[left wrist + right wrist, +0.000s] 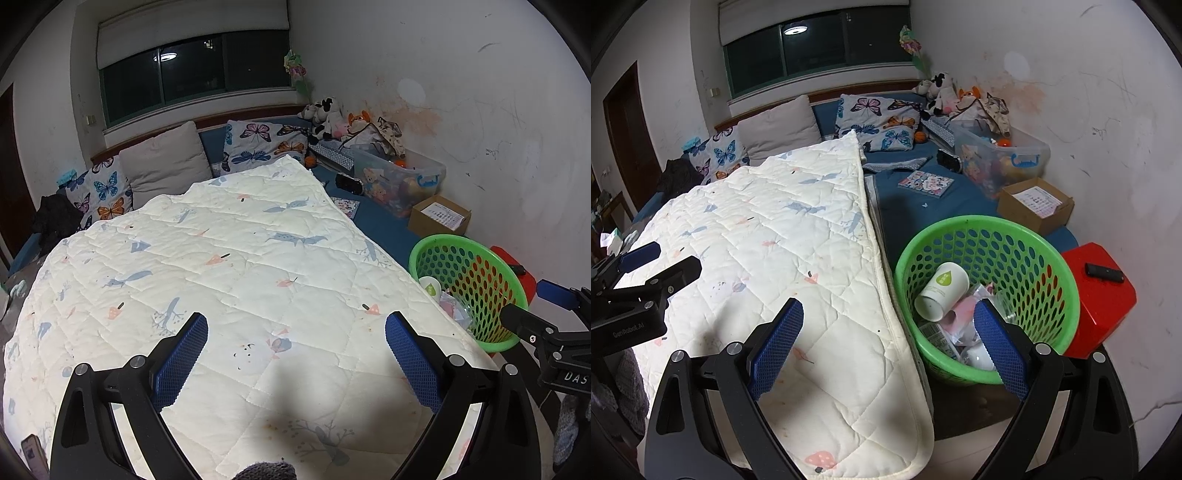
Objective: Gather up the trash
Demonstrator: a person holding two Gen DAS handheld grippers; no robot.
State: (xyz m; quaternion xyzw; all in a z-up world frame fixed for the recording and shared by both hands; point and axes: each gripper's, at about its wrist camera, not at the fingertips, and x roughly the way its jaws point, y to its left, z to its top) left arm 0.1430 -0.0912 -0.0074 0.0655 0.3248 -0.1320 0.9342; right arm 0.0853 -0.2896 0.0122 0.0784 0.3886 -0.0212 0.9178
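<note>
Right wrist view: basket (1052,240) holding cup (942,290) lies just right of the right gripper (888,332), nearer than the left gripper (295,343); both spread, empty.

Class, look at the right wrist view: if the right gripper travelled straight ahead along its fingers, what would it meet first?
Probably the white quilt's right edge, just left of the green basket; the right gripper is open and empty. Depth is unclear.
</note>
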